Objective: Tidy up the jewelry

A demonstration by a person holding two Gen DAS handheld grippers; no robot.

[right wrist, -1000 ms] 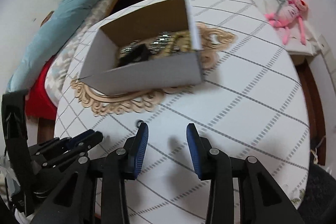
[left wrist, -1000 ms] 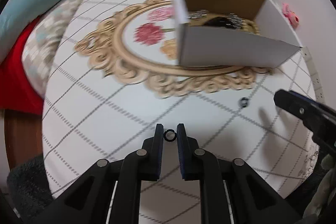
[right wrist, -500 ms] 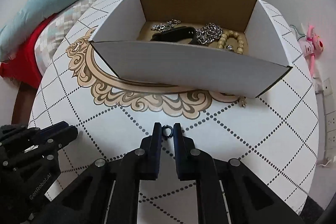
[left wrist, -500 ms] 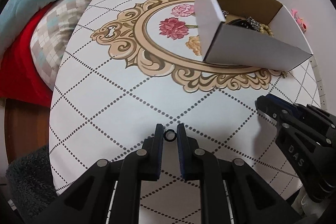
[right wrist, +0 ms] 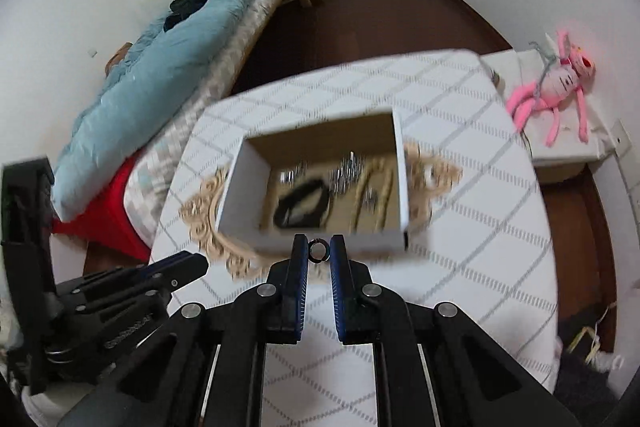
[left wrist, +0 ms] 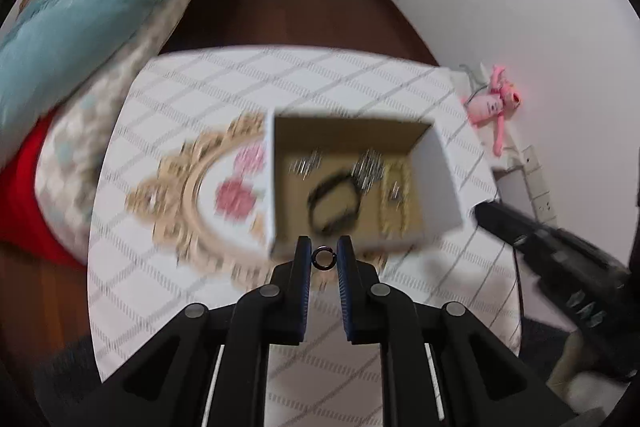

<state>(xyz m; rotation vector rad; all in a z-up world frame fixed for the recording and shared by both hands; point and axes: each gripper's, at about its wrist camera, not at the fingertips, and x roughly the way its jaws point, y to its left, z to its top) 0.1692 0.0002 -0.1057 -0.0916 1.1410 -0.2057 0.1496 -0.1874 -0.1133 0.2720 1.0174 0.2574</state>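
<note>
My left gripper (left wrist: 323, 259) is shut on a small dark ring (left wrist: 323, 259), held in the air just before the near wall of the open white cardboard box (left wrist: 444, 179). My right gripper (right wrist: 319, 251) is shut on another small ring (right wrist: 319, 251), also raised at the box's near wall (right wrist: 320, 242). The box holds a black bracelet (left wrist: 334, 205), silver chains (left wrist: 366, 167) and a beaded gold strand (left wrist: 394, 203); the same pieces show blurred in the right wrist view (right wrist: 304, 205). Each gripper shows at the edge of the other's view: right (left wrist: 560, 267), left (right wrist: 120, 303).
The box stands on a white table (left wrist: 180, 291) with a grid pattern and a gold floral medallion (left wrist: 188, 195). A bed with a blue duvet (right wrist: 160, 79) lies to the left. A pink plush toy (right wrist: 556, 91) lies on a low shelf at the right.
Both grippers have risen from the tabletop with their rings and now look down into the box from above. The right gripper closed on its ring from the table within the last second.
</note>
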